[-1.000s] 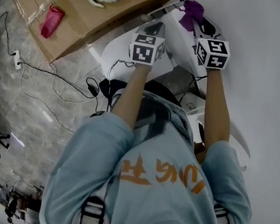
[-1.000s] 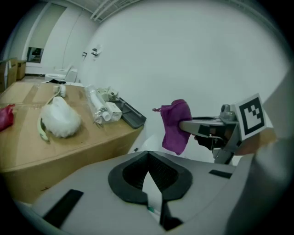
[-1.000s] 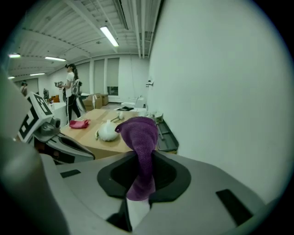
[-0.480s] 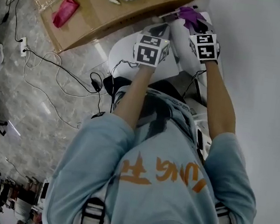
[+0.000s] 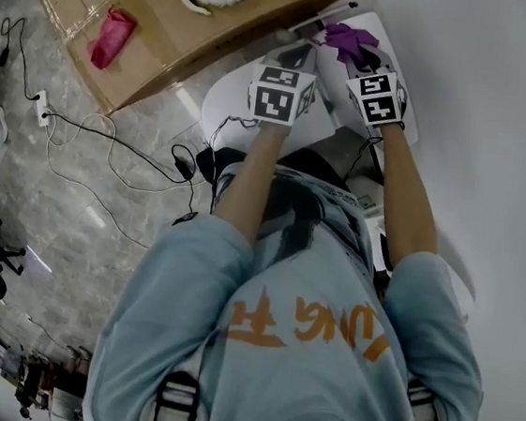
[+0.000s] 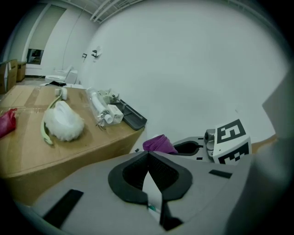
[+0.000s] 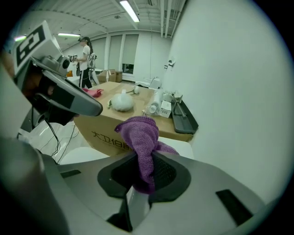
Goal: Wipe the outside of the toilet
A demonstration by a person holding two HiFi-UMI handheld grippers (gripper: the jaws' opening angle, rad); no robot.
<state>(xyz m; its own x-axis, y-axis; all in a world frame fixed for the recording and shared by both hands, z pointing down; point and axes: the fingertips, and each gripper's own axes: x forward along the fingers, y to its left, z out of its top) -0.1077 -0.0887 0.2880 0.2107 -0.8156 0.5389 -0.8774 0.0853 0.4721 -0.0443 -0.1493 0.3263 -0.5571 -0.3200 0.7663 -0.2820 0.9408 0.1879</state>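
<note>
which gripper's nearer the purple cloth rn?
Right. The right gripper is clamped on the purple cloth. The left gripper is shut and empty, alongside but clear of the cloth.

Black characters beginning 大卫 mark the cardboard box side.

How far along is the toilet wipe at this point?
Done: the purple cloth is picked up and clamped in the right claw. In hand: that claw holds the cloth over the toilet, by the wall. Left: no wiped patch is visible, so the outside appears largely undone. The left claw is shut and empty.
</note>
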